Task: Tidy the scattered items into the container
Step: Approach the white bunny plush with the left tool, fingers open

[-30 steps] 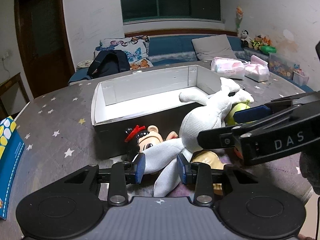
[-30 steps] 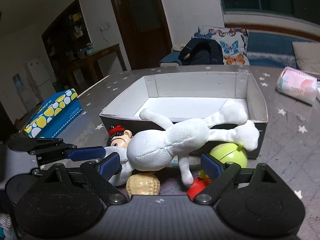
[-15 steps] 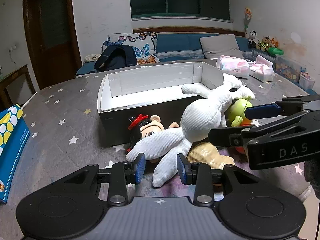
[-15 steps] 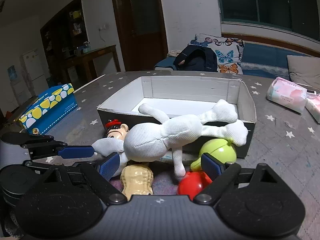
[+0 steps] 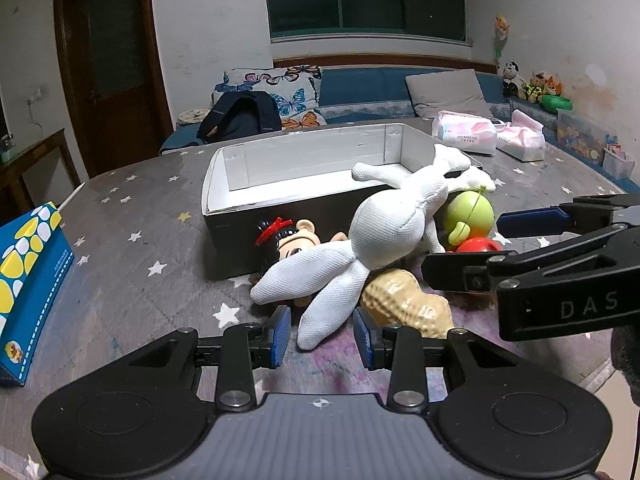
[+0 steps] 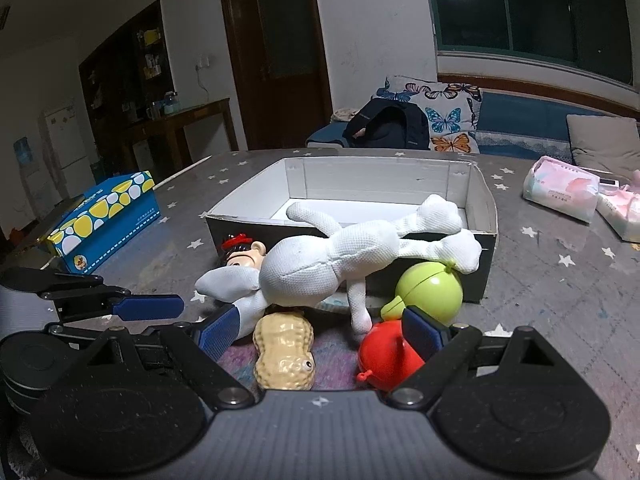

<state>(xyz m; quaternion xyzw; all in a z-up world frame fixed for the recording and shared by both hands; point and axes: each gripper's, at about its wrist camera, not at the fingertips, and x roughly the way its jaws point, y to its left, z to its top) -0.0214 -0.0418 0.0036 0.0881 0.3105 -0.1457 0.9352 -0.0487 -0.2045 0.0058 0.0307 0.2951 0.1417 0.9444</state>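
An open box [image 5: 304, 176] with white inner walls stands on the star-patterned table. Against its near wall lies a white plush toy [image 5: 384, 232], draped over a mouse doll [image 5: 288, 236], a green toy [image 5: 468, 212] and a red toy [image 5: 478, 246]. A tan peanut toy [image 5: 404, 300] lies closest to me. My left gripper [image 5: 320, 332] is open, and the tip of a plush limb lies loose between its pads. My right gripper [image 6: 320, 330] is open wide around the peanut toy [image 6: 284, 352], its right finger against the red toy [image 6: 384, 356]. Its fingers [image 5: 532, 219] reach in from the right.
A blue tissue box with yellow spots [image 5: 28, 264] sits at the table's left edge. Pink tissue packs [image 5: 468, 136] lie behind the box on the right. A sofa with a dark backpack [image 5: 240, 116] stands beyond the table. The table's right edge is near my right gripper.
Both grippers have drawn back from the toys and the box. The plush limb sat deep between the left pads; only its tip is there now. The toys have not moved.
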